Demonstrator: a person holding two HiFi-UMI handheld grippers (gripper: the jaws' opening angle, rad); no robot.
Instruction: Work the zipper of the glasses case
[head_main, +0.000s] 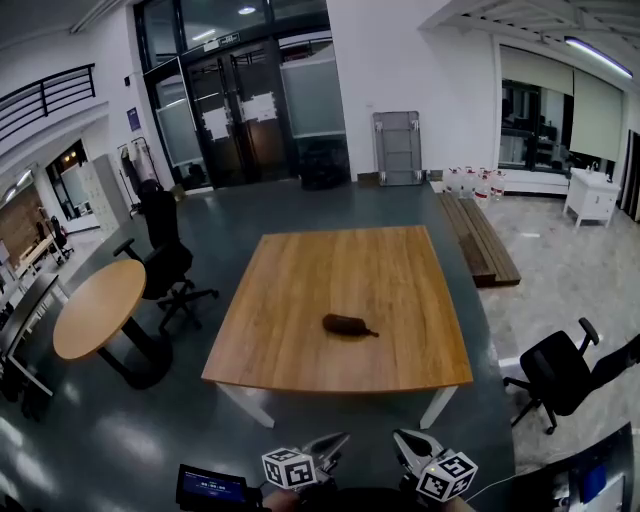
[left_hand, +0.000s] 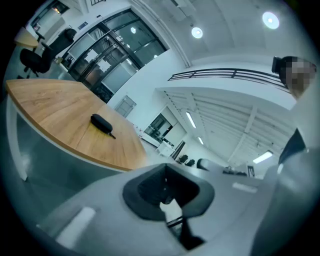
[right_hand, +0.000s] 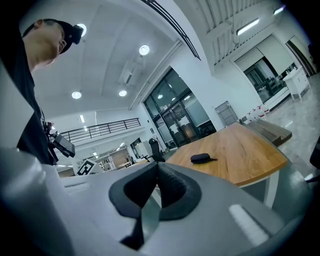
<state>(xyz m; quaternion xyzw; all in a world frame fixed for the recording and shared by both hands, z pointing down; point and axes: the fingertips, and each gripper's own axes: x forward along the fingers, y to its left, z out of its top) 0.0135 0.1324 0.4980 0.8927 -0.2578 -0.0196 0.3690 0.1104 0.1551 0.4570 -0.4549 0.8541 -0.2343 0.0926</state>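
Observation:
A dark oval glasses case (head_main: 346, 325) lies near the middle of a square wooden table (head_main: 300, 290), its pull strap trailing to the right. The case also shows small and far off in the left gripper view (left_hand: 101, 123) and in the right gripper view (right_hand: 201, 158). Both grippers sit low at the bottom edge of the head view, well short of the table. My left gripper (head_main: 330, 445) is shut with nothing in it. My right gripper (head_main: 408, 443) is also shut and holds nothing.
A round wooden table (head_main: 97, 306) stands at the left with a black office chair (head_main: 165, 262) behind it. Another black chair (head_main: 558, 372) stands right of the square table. Wooden benches (head_main: 478, 236) lie beyond. A small screen device (head_main: 210, 488) sits at bottom left.

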